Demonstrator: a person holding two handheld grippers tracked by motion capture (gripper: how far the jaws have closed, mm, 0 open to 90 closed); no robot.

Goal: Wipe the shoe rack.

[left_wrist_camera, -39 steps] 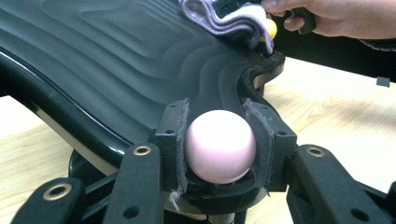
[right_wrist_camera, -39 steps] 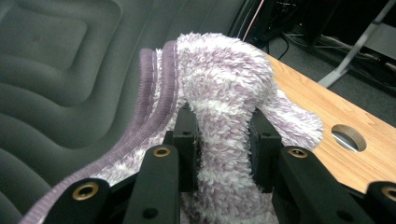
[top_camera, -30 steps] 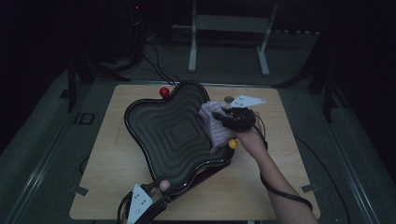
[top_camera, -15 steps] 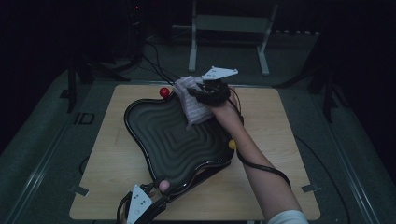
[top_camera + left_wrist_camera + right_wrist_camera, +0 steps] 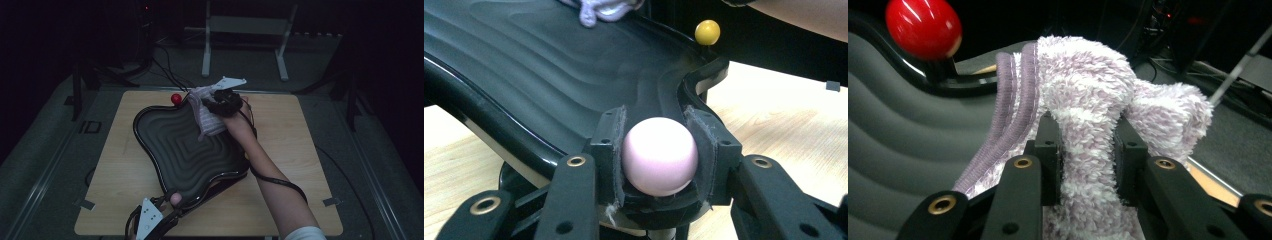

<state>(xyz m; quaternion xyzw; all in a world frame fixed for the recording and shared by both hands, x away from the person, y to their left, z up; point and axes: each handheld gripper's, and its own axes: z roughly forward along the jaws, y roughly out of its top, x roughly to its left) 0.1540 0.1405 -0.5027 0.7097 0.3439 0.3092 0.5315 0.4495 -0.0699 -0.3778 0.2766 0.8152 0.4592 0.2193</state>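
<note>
While the wooden table (image 5: 305,150) bears no writing I can read, the black wavy tray (image 5: 190,150) rests on it — my left gripper (image 5: 659,155) clamps its pink knob (image 5: 660,156), my right gripper (image 5: 1087,150) pinches the lilac fluffy cloth (image 5: 1088,90) at the tray's far edge beside the red knob (image 5: 923,27).
</note>
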